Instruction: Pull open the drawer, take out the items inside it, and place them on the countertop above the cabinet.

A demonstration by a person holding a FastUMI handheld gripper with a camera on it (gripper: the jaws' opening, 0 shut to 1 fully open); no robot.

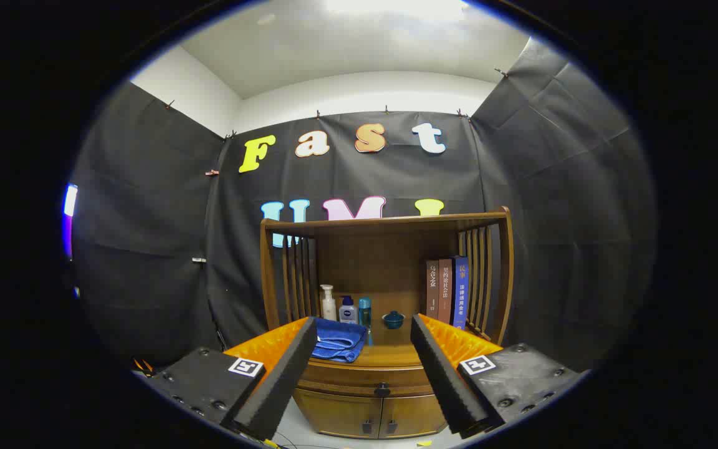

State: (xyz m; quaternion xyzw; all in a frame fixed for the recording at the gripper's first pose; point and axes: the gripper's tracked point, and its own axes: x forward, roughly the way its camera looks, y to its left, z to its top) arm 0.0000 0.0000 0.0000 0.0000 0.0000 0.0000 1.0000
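Spread gripper (pixel 364 333) fingers are held apart, gripping nothing.
Straight ahead and lower, the closed wooden drawer's small dark round knob (pixel 382 390) is seen, centred between them, well beyond.

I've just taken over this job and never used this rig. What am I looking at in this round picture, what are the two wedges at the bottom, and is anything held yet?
This view comes from a fisheye camera riding on a handheld gripper, looking forward along its two fingers; those are the wedges. They stand wide open, holding nothing. Beyond them is a wooden cabinet. Its drawer looks shut, with a dark knob between the fingers, and two small doors below. On the countertop lie a folded blue towel, three small bottles, a little blue lidded bowl, and three upright books at the right side. The drawer's contents are hidden.
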